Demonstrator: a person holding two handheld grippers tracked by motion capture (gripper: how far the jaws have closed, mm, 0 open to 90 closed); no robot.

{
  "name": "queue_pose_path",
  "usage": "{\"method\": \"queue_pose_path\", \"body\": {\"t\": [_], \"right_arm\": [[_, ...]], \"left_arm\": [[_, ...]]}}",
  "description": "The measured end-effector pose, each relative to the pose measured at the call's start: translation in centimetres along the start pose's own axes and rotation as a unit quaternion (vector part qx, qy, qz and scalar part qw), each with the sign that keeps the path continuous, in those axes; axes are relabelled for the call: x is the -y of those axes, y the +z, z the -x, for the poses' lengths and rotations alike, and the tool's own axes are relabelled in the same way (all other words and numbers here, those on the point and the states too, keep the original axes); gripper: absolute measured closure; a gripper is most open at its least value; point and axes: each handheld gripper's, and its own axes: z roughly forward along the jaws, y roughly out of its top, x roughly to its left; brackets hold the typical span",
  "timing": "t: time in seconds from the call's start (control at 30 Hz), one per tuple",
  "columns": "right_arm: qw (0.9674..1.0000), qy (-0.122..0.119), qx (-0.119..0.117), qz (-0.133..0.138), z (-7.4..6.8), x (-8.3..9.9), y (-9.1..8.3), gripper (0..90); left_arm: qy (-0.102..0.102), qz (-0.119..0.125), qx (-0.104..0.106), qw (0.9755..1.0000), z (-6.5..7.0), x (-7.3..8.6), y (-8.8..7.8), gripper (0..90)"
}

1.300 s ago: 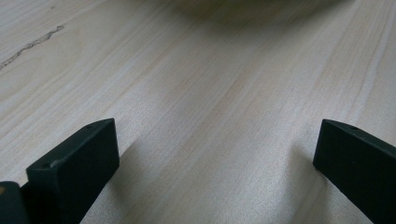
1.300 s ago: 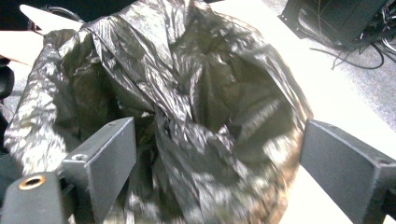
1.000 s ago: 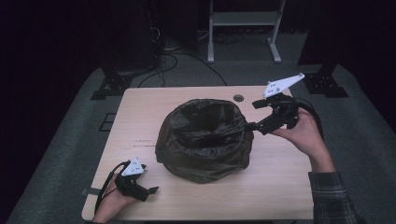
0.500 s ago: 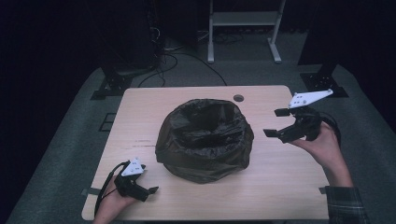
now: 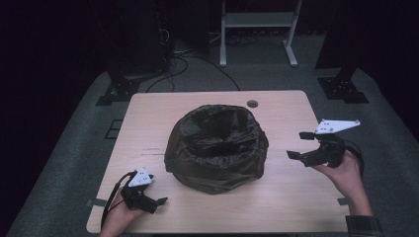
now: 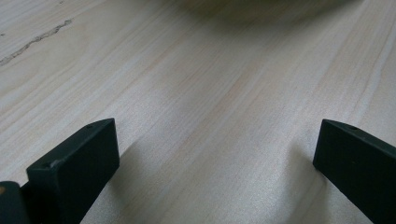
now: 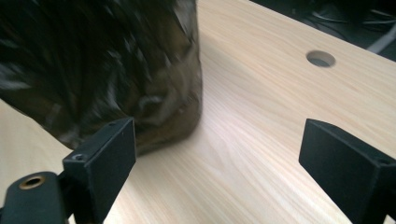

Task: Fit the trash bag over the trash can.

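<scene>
A round bin lined with a crinkled black plastic bag [image 5: 216, 148] stands in the middle of the wooden table [image 5: 281, 197]; its mouth is open. My right gripper [image 5: 301, 144] is held above the table's right edge, a short way from the bag, jaws wide apart and empty. In the right gripper view the bag [image 7: 102, 70] lies ahead on the left, beyond my right gripper [image 7: 219, 158]. My left gripper [image 5: 157, 203] rests on the table near the front left corner, open and empty. The left gripper view has its jaws [image 6: 215, 163] spread over bare wood.
A small round cable hole [image 5: 252, 103] sits in the table's far edge, also seen from the right gripper [image 7: 321, 59]. Dark floor, cables and stand legs [image 5: 257, 29] lie beyond the table. A scratch [image 5: 148, 152] marks the wood left of the bag.
My right gripper has drawn away from the bag's rim, moving right and toward the near side. The left gripper has stayed put.
</scene>
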Motion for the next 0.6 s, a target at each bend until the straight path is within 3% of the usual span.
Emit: {"method": "queue_pose_path", "body": {"t": [0.37,0.6], "right_arm": [[0.9991,0.026,0.032,0.010,0.5,4.2,0.9,9.6],[0.9985,0.039,0.039,-0.001,0.7,6.5,1.5,9.6]], "left_arm": [[0.000,0.001,0.000,1.0000,0.0,0.0,0.0,0.0],[0.000,0.001,0.000,1.0000,0.0,0.0,0.0,0.0]]}}
